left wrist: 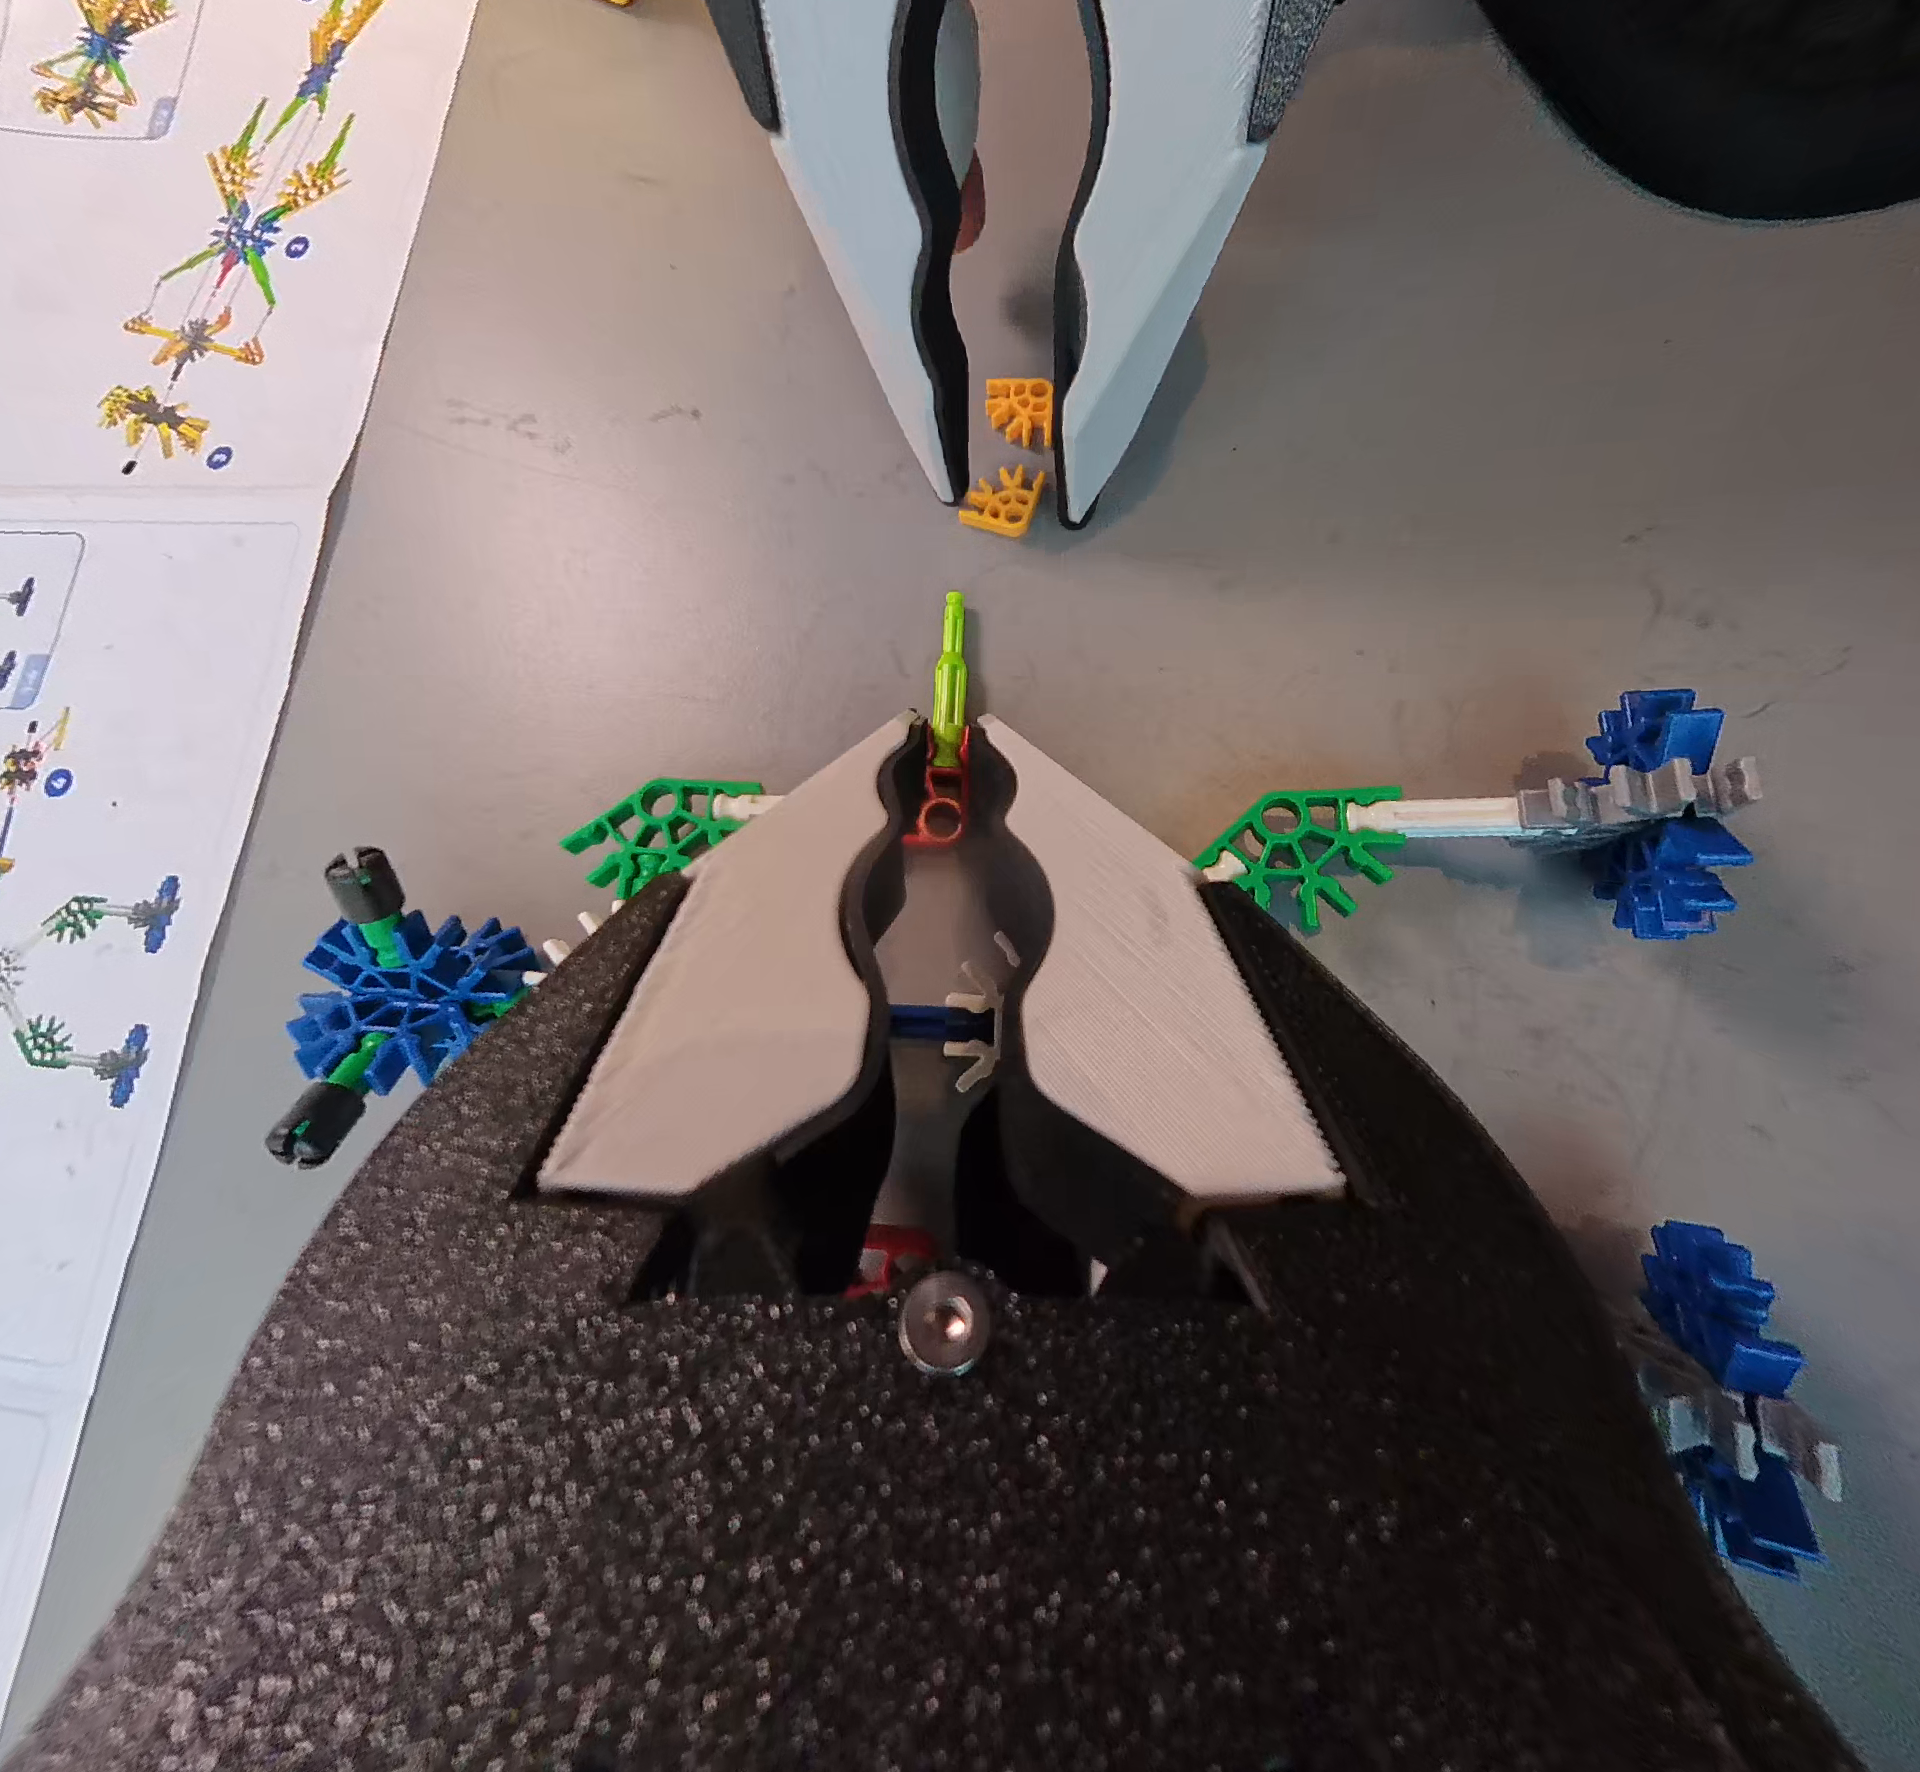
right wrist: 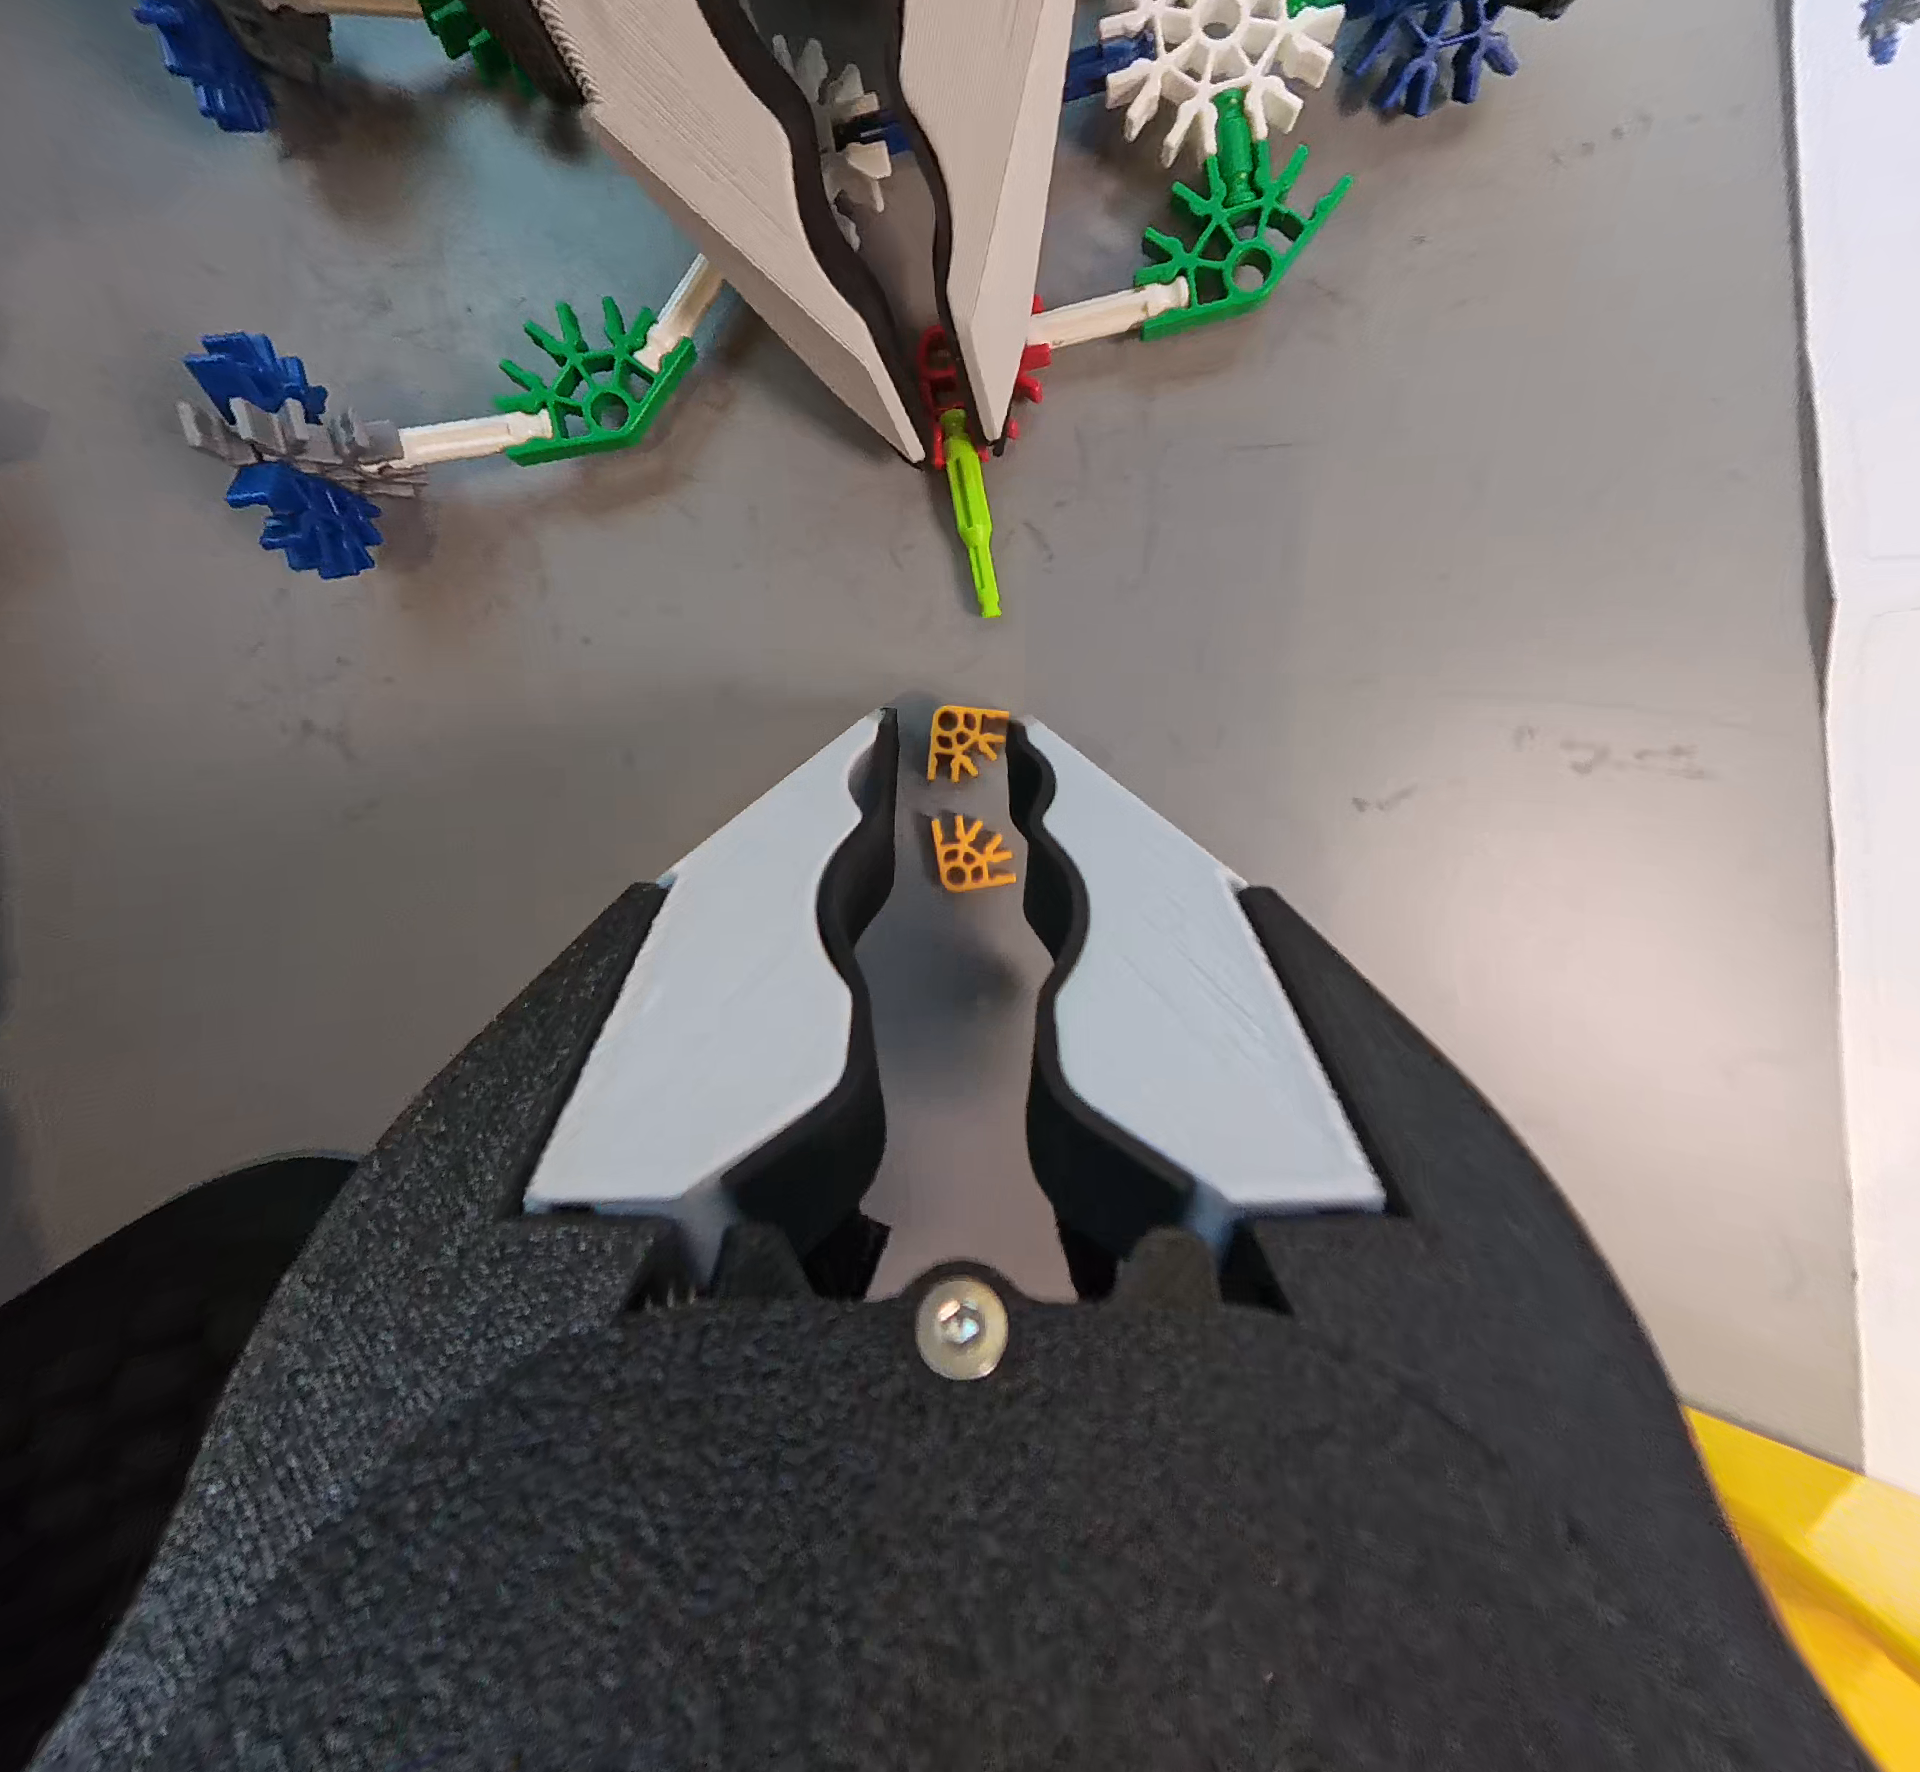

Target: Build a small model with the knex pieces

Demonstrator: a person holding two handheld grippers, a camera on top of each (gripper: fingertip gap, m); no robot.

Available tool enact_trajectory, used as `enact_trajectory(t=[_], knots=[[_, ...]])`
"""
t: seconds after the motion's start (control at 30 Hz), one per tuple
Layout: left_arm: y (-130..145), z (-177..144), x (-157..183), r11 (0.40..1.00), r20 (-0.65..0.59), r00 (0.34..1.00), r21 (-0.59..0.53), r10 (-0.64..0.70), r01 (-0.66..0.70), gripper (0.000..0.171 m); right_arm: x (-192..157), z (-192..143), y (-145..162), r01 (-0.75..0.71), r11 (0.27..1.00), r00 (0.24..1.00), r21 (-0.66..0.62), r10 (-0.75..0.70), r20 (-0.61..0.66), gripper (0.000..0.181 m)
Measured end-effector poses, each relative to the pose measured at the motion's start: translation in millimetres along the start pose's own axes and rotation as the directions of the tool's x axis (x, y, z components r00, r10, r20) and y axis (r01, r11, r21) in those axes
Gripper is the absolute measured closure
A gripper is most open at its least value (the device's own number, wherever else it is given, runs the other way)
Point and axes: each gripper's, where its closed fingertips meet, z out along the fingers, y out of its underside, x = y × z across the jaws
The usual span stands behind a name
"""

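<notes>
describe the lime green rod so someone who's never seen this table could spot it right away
Find the big toy model of blue, white and green snowflake-shaped pieces on the grey table. At its near edge the left gripper pinches a small red connector. The lime green rod sticks out of that connector toward two loose orange pieces; it is the only lime part, and points free into bare table.

Instruction sheet [left wrist: 156,372] numerals (seemingly) unreadable.

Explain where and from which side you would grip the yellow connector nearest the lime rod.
Judging by its flat pose on the table, pinch the yellow connector across its two straight outer edges, coming from above; the right gripper already straddles it with jaws open.
</notes>
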Motion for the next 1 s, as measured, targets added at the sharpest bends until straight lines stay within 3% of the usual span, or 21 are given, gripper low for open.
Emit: enact_trajectory(t=[0.3, 0.5, 0.73, 0.87, 1.0], knots=[[0.2, 0.0, 0.1, 1.0, -0.002, 1.0, 0.005, -0.006, 0.006, 0.163, -28.8, 2.5, -10.2, 0.365, 0.931, 0.925, -0.021, -0.361, 0.117, 0.163], [0.5, -0.4, 0.8, 1.0, 0.001, 1.0, 0.004, 0.001, -0.001, 0.164, -10.5, -6.2, -3.6, 0.151, 0.988, 0.989, -0.014, -0.151, 0.005, 0.158], [-0.2, 0.1, 2.2, 1.0, -0.006, 1.0, 0.003, 0.004, -0.004, 0.164, -9.7, 2.0, -1.2, -0.059, 0.995, 0.997, 0.083, 0.063, -0.041, 0.159], [-0.3, 0.2, 2.4, 1.0, -0.008, 1.0, 0.004, 0.002, -0.002, 0.164, -6.2, 2.5, -1.3, -0.045, 0.994, 0.997, 0.099, 0.051, -0.057, 0.168], [-0.2, -0.1, 3.1, 1.0, -0.021, 1.0, 0.006, 0.009, -0.009, 0.164, -7.1, 2.3, -2.5, 0.052, 0.996, 0.998, 0.071, -0.049, -0.033, 0.168]])
